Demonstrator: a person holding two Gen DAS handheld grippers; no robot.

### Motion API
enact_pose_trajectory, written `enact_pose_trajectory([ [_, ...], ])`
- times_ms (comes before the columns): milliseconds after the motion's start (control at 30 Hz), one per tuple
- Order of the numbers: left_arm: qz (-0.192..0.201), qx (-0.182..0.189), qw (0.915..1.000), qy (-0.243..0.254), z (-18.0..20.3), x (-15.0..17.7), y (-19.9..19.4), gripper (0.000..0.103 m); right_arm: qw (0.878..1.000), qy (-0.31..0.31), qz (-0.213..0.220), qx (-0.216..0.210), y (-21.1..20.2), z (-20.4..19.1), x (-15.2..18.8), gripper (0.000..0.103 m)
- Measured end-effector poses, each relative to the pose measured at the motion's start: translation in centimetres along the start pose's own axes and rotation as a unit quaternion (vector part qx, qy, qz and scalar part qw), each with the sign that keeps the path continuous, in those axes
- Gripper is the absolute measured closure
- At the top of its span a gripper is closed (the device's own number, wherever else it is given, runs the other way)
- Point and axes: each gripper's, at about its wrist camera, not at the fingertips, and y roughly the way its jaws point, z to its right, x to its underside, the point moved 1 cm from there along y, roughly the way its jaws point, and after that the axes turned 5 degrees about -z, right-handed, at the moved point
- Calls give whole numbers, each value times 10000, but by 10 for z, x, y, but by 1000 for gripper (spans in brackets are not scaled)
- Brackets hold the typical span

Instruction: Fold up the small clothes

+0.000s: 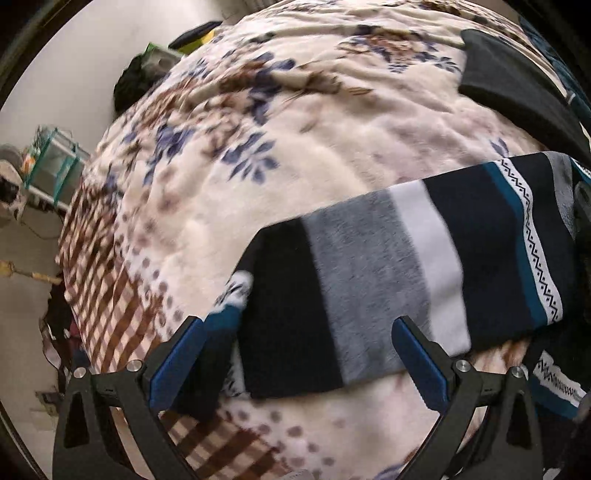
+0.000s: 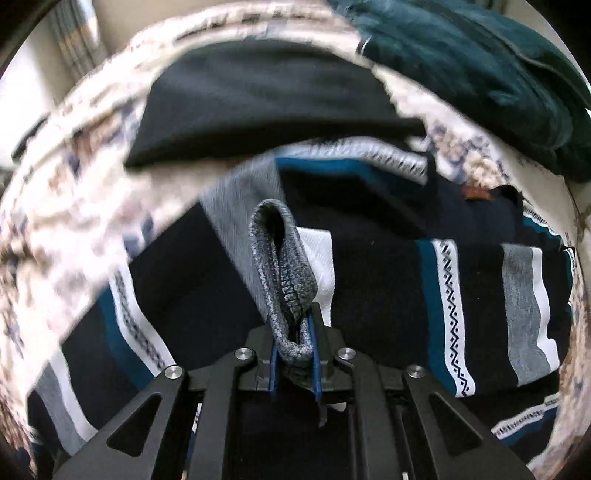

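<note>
A cream fleece blanket (image 1: pixel 295 122) printed with blue and brown flowers, checked brown along its 8 o'clock edge, covers the bed. A pale wall (image 1: pixel 92 48) rises at 10 o'clock, with a teal wire rack (image 1: pixel 55 155) at 9 o'clock over a beige floor (image 1: pixel 26 302). In the right wrist view, a striped curtain (image 2: pixel 77 33) hangs at 11 o'clock.
</note>
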Motion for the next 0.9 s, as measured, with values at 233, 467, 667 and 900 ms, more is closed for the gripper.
enact_pose_trajectory([
  [233, -705, 644, 9891, -1120, -72, 45, 7, 0, 9964, 796, 71, -285, -57, 94, 43, 33],
  [467, -1672, 2298, 9027, -3230, -117, 78, 66, 0, 9916, 1235, -220, 328, -67, 167, 90, 29],
  [667, -719, 1633, 9147, -3625, -151, 26, 71, 0, 9898, 1355, -310, 311, -71, 174, 109, 29],
  [900, -987, 1560, 9120, -3663, -178, 31, 72, 0, 9948, 972, -136, 259, -76, 138, 106, 29],
])
